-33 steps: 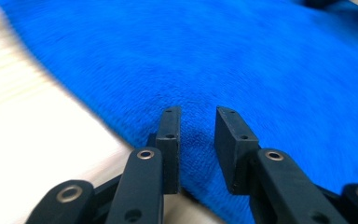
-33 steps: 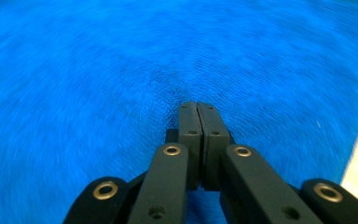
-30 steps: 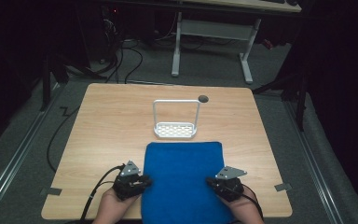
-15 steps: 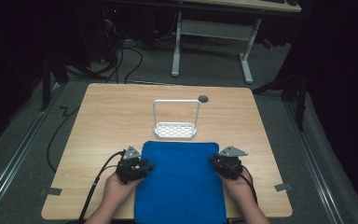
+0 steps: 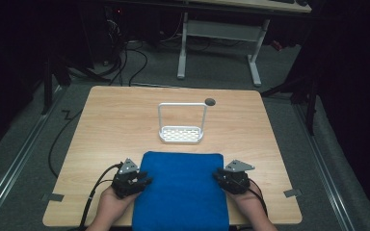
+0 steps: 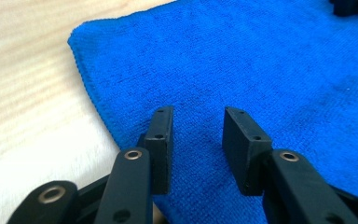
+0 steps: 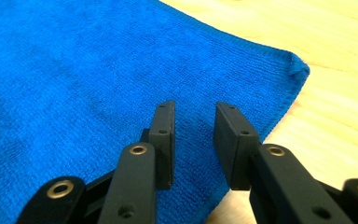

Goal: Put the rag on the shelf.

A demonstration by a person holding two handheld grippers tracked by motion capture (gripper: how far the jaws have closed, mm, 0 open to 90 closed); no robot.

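Observation:
A blue towel (image 5: 182, 188) lies flat on the wooden table (image 5: 120, 125), near its front edge. My left gripper (image 5: 144, 182) sits at the towel's left edge, jaws open over the cloth (image 6: 242, 74) with nothing between them. My right gripper (image 5: 218, 175) sits at the towel's right edge, open too, just above the cloth (image 7: 74, 74) near its far right corner. In both gripper views the gap between the black pads (image 6: 161, 140) shows only towel. A hand holds each gripper from below.
A white wire rack (image 5: 181, 126) with a perforated base stands upright in the middle of the table, just beyond the towel. A small dark round hole (image 5: 210, 101) sits behind it. The floor beyond holds cables and a desk frame (image 5: 219, 43).
Both grippers have moved forward along the towel's sides and slightly inward, from near the front edge to its left and right edges. The towel has not moved.

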